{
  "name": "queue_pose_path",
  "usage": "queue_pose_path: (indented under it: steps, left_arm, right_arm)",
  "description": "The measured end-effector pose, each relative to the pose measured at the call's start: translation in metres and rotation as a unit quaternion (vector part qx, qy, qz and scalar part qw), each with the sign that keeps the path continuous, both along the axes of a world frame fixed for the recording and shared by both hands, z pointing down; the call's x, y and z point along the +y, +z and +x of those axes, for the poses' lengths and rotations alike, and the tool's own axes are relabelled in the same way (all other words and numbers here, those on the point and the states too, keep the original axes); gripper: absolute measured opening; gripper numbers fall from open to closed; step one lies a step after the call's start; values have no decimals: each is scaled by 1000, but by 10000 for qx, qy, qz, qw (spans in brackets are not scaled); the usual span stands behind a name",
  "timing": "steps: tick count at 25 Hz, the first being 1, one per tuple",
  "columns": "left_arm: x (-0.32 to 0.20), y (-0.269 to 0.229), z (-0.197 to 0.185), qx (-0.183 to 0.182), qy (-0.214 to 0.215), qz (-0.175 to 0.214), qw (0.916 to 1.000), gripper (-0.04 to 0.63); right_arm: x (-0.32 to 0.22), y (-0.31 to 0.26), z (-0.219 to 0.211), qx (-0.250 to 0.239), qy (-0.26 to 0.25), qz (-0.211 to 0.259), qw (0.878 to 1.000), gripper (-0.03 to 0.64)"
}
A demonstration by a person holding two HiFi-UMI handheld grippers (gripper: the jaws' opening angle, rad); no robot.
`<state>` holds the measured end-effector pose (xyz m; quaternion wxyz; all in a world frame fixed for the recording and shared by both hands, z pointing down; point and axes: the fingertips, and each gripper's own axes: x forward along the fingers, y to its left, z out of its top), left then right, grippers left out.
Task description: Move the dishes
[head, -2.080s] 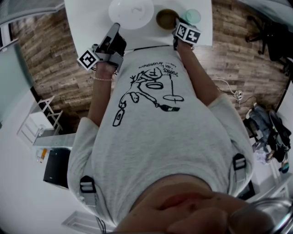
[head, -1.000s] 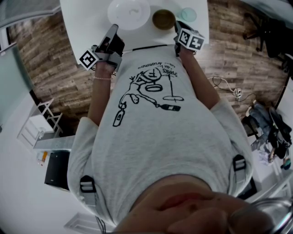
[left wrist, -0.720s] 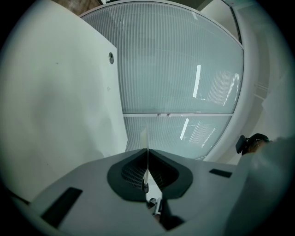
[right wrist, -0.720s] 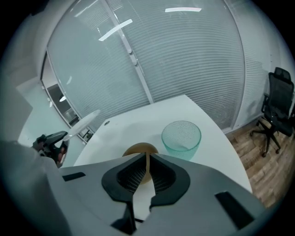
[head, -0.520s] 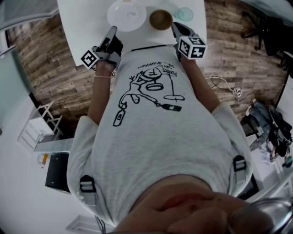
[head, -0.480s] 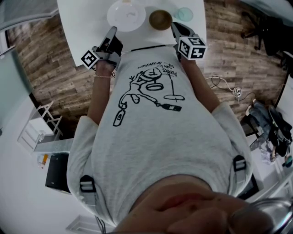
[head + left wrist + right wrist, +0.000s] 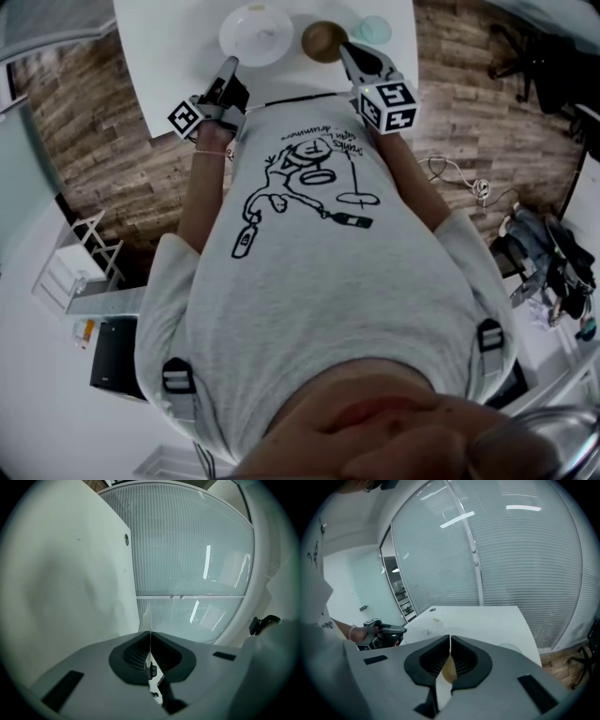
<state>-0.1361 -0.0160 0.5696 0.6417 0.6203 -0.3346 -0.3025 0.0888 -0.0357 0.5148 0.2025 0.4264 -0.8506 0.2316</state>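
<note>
Here, the white table (image 7: 178,37) lies at 12 o'clock in the head view, with both grippers at its near edge. The left gripper (image 7: 230,64), jaws pressed together on nothing, points toward the white plate (image 7: 256,35) at 11 o'clock on the table. The right gripper (image 7: 344,50), likewise closed and empty, tilts downward. Its tips are just beside the brown bowl (image 7: 324,40), which sits at its 10 o'clock. A small pale dish (image 7: 375,29) rests at 1 o'clock, near the bowl.
</note>
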Motion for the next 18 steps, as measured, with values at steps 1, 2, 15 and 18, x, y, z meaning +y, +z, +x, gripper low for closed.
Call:
queue_pose_path:
  steps: [1, 2, 15, 18]
  left_arm:
    - [0, 2, 0, -11, 8, -11, 10000, 9]
    - [1, 4, 0, -9, 12, -25, 10000, 9]
    - [7, 54, 1, -150, 66, -435, 9989, 9]
    - [5, 65, 1, -227, 97, -492, 9985, 9]
  right_arm:
    - [0, -4, -3, 2, -58, 64, 10000, 40]
    - [0, -7, -5, -7, -106, 124, 9999, 40]
    - [5, -18, -18, 33, -360, 345, 9988, 40]
    - [3, -17, -19, 34, -359, 326, 9988, 40]
